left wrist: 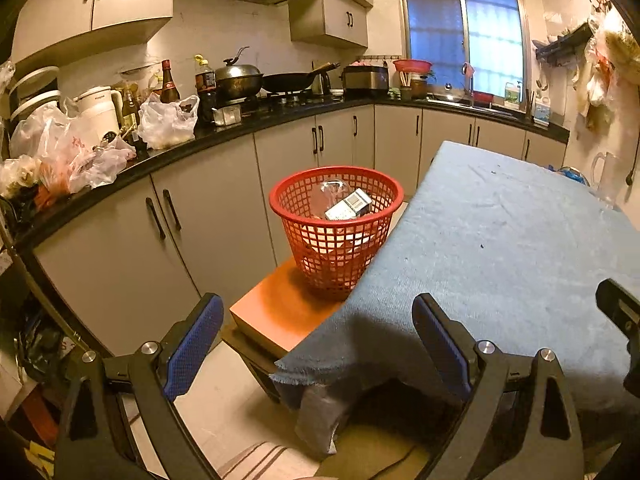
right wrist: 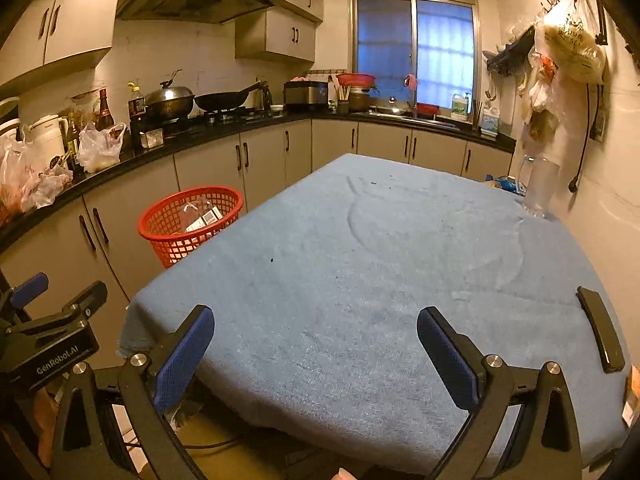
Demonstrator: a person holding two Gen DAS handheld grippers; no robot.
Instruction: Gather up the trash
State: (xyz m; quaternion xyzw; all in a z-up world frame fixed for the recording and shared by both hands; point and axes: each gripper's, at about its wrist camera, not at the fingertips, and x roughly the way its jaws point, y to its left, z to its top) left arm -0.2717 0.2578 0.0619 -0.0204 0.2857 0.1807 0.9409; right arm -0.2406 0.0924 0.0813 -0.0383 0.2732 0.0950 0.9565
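Note:
A red mesh waste basket [left wrist: 336,232] stands on an orange stool [left wrist: 280,312] beside the table, with a small carton [left wrist: 347,205] and clear plastic inside. The same basket [right wrist: 191,222] shows at the left of the right wrist view. My left gripper [left wrist: 318,338] is open and empty, hovering over the near left corner of the blue tablecloth [left wrist: 500,240]. My right gripper [right wrist: 316,350] is open too, with nothing between its blue pads [right wrist: 184,354], above the near edge of the cloth [right wrist: 360,280]. The left gripper's body [right wrist: 48,340] sits low at the left of that view.
A black phone [right wrist: 600,328] lies at the table's right edge and a clear plastic jug [right wrist: 538,184] stands at its far right corner. A black counter [left wrist: 224,136] crowded with plastic bags [left wrist: 168,120], bottles and pans runs along the left and back. Bags hang on the right wall [right wrist: 568,40].

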